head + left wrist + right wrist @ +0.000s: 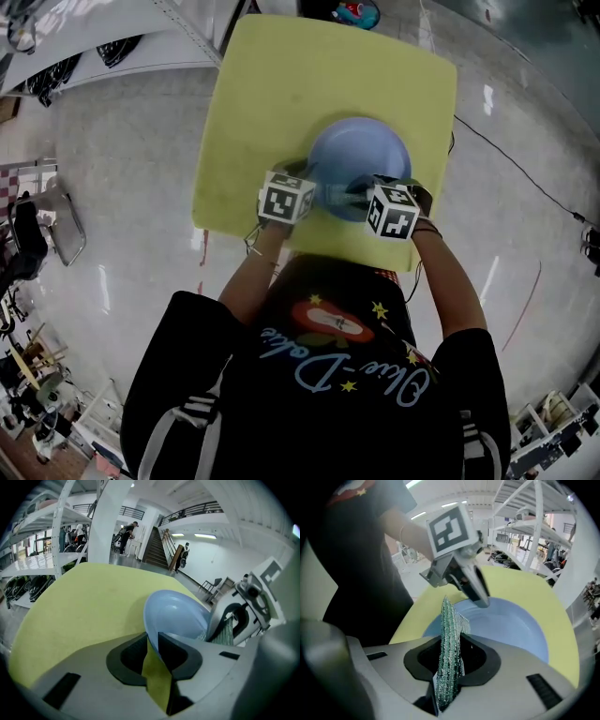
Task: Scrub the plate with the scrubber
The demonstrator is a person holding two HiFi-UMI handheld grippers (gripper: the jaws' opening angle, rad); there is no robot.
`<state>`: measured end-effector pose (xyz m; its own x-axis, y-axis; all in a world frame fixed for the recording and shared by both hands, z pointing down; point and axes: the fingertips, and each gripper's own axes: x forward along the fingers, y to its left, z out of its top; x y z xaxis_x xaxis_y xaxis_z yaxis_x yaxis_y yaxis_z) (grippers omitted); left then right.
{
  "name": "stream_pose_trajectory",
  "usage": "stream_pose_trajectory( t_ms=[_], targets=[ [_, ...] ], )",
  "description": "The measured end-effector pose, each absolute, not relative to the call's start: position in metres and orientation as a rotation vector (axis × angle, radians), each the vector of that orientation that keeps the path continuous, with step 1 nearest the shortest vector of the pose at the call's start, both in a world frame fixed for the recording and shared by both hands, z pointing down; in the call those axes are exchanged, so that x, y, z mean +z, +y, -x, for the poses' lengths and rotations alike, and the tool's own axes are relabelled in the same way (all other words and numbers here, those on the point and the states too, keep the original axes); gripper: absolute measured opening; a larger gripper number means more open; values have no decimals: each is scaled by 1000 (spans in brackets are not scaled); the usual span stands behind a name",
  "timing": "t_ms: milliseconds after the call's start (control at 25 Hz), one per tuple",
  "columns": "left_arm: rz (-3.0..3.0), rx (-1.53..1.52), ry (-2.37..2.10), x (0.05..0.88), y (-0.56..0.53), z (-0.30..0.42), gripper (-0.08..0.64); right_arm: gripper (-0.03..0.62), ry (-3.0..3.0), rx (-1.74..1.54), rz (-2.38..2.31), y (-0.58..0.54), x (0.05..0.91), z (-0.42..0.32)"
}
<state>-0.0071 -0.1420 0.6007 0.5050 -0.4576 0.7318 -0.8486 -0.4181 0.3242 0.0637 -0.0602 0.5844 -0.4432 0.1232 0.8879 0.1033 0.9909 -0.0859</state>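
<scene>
A light blue plate [361, 155] rests on the yellow table [281, 84], toward its near edge. My left gripper [152, 644] is shut on the plate's near rim, and the plate [176, 613] tilts up from the jaws. In the head view the left gripper [312, 183] is at the plate's left side. My right gripper [449, 656] is shut on a green mesh scrubber [450, 630], which stands upright just over the plate [511, 620]. The right gripper [361, 195] reaches in from the right, with the scrubber [339, 195] at the plate's near edge.
The table stands on a glossy grey floor. White shelving racks [84, 47] are at the far left, a chair [56, 225] is at the left, and a cable [525, 169] runs across the floor on the right. The person's torso is right behind the table's near edge.
</scene>
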Motion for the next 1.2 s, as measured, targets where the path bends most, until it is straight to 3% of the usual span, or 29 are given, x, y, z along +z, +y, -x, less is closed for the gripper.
stream_pose_trajectory(
  t_ms=[440, 1200],
  targets=[
    [-2029, 768, -1101, 606, -144, 6, 64, 66, -1995, -262, -298, -197, 580, -88],
    [-2064, 782, -1100, 603, -138, 13, 67, 78, -1933, -19, -153, -92, 608, -86]
  ],
)
